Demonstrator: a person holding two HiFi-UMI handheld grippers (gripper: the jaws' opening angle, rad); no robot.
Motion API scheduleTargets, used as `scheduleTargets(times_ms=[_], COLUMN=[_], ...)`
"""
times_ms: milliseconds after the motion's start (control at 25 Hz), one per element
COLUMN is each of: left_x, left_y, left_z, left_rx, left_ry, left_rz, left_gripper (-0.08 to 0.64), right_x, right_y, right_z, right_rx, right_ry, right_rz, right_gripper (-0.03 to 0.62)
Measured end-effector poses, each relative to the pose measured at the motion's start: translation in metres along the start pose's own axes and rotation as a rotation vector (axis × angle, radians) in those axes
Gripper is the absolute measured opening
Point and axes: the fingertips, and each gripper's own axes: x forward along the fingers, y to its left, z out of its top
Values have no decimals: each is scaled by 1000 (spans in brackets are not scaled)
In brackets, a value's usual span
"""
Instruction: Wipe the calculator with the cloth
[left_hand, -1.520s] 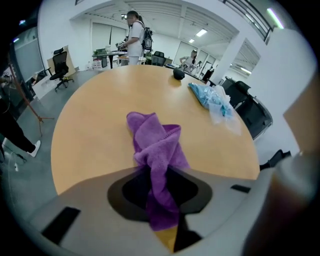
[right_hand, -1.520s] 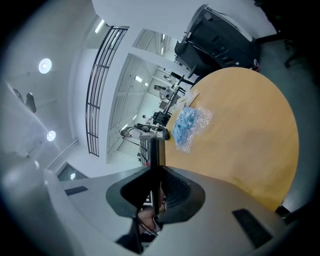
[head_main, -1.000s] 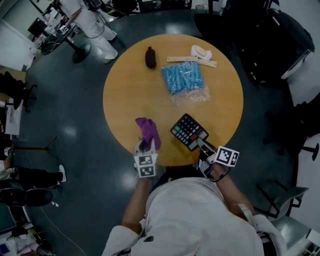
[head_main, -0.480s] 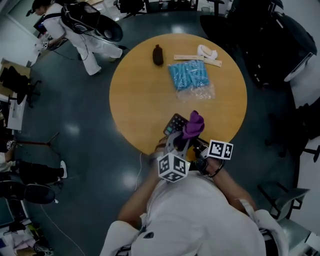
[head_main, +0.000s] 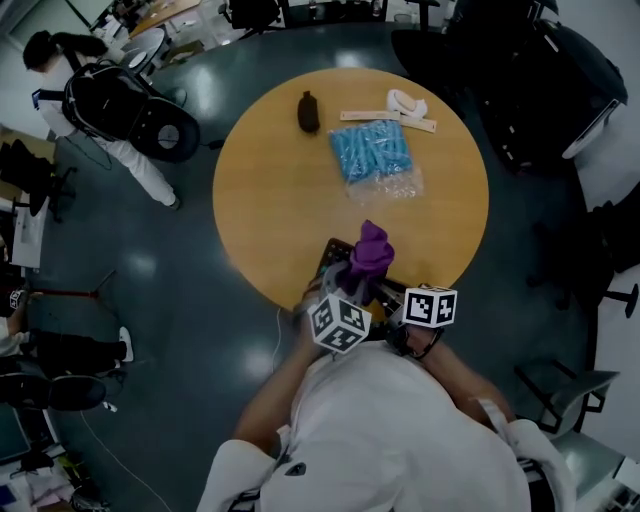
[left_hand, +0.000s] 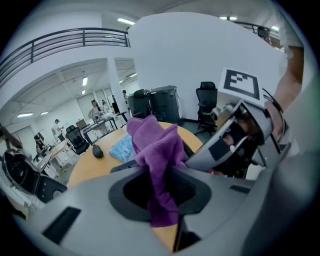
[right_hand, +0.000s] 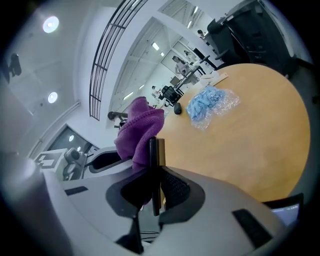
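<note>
Cloth (left_hand: 152, 150): purple, soft, nappy weave; bunched into a rumpled wad that stands up out of the jaws, with a loose tail hanging below them.
Left hand-held gripper (left_hand: 161, 186): jaws narrow and pinched on the cloth, which fills the gap between them; it points downward at the near edge of the table (head_main: 270, 190).
Calculator (right_hand: 154, 165): dark, flat, thin slab; in the right gripper view it shows edge-on, a black face beside a paler side strip. In the head view only a dark corner shows at the table's near edge, the rest covered by the cloth, so no keys can be made out.
Right hand-held gripper (right_hand: 156, 192): jaws narrow, clamped on the calculator's thin body, just beside the left one.
Cloth against calculator: the wad presses on one face of the slab, at its upper part.
Round table: tan wood, on a dark glossy floor.
Far half of table: blue packet (head_main: 370, 155) in clear wrap, small dark object (head_main: 308, 111), white roll (head_main: 405, 102), all well apart from the calculator.
</note>
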Motion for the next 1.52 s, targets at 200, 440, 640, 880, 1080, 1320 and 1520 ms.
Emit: scheduleTargets(times_ms=[200,440,640,880,1080,1320,1520], left_x=[-2,-5,-14,-29,-53,-27,-14], left_y=[4,37,68,99,67,-29,-22], left_z=[-8,-34,-67,-101,-45,2,-17], left_rx=[-47,-165,-206,-250,-191,-21,-12], left_ry=[8,45,90,130,-38,-49,25], left_rz=[28,67,128,214,114,-89,-36], left_gripper=[86,86,86,86,86,86,86], right_x=[2,-3,-7,-12,-9,-3,-6], right_y=[-2,-3,-4,-12,-27,-21,-8], right_z=[-5,-5,-9,-7,3,14,18], right_rx=[1,-24,-22,33,126,189,200], right_ry=[15,24,31,16,-12,-42,-48], right_rz=[2,-9,-3,-4,-21,19,49], right_gripper=[57,57,58,57,57,57,57])
